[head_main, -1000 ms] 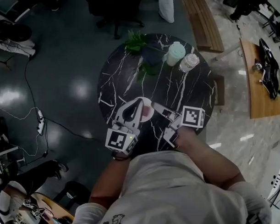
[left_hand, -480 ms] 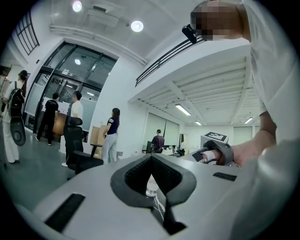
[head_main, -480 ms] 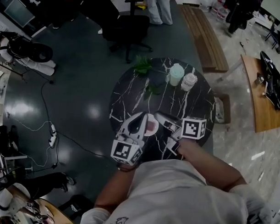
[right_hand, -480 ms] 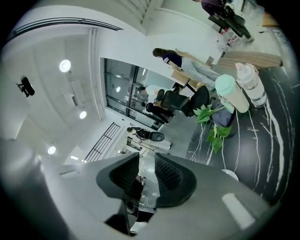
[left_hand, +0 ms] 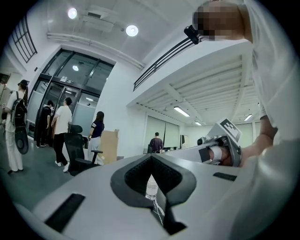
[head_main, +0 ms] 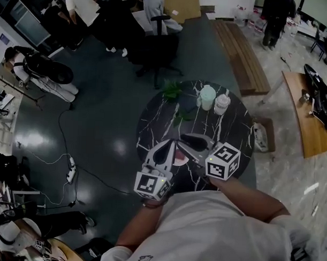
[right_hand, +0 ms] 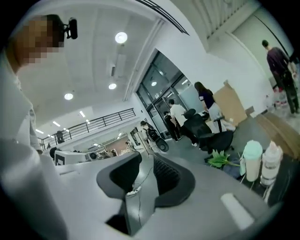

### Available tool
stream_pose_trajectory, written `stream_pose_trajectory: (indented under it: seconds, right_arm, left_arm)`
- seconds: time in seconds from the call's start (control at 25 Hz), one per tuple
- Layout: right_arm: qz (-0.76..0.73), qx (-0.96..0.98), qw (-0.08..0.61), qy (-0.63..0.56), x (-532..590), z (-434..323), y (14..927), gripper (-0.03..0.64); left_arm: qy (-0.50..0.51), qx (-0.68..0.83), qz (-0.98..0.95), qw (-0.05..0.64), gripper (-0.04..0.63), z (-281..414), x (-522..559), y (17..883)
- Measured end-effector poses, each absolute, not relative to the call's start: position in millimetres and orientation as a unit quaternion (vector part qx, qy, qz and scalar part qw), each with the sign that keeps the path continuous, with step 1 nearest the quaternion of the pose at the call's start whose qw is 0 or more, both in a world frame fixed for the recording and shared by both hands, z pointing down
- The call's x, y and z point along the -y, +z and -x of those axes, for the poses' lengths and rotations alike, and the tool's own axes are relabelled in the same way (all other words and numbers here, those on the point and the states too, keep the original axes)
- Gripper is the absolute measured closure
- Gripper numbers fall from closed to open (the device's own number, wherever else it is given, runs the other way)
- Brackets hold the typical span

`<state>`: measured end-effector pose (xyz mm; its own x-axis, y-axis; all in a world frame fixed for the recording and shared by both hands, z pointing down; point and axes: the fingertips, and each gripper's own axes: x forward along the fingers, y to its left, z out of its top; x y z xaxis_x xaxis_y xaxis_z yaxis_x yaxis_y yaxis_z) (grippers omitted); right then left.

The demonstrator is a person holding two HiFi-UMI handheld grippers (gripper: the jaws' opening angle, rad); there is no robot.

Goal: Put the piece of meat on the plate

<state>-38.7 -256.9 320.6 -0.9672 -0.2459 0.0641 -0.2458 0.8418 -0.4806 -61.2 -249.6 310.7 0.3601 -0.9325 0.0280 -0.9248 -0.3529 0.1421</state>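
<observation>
A small pale plate [head_main: 178,155] with a pinkish piece of meat [head_main: 177,151] on it lies at the near edge of the round black marble table [head_main: 235,138]. Both grippers hang above it and hide part of it. My left gripper [head_main: 171,142] [left_hand: 151,187] is over the plate's left side, its fingertips together and nothing held. My right gripper [head_main: 183,139] [right_hand: 140,187] is over the right side. Its jaws stand apart with only floor showing between them, and they have just been closing a little.
At the table's far side stand a green plant [head_main: 173,90], a dark cup [head_main: 187,104], a mint-lidded container [head_main: 207,96] and a clear jar [head_main: 221,104]. A black office chair [head_main: 155,47] and several people are beyond. A power strip [head_main: 71,167] lies on the floor at left.
Both grippers have lifted away from the table, which now looks smaller and farther off. The right gripper has rolled, its marker cube now tilted. The meat stays on the plate.
</observation>
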Motion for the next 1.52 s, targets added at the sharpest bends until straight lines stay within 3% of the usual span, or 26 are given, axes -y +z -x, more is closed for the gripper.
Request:
stream_pose_trajectory:
  seconds: [0.44,1.0,1.52]
  right_arm:
    - [0.202,-0.971,0.016,-0.130,178,50,262,0.591]
    - [0.239,-0.965,0.010,-0.104,58,88,249,0.614]
    - [0.255,-0.963,0.009,-0.090,25,112,242,0.615]
  left_arm:
    - [-0.037,0.550,-0.833,0.049,0.591,86,168,267]
    - [-0.049,0.536,-0.842,0.047,0.589,120,54,239]
    - [-0.061,0.532,-0.843,0.046,0.590,144,15,239]
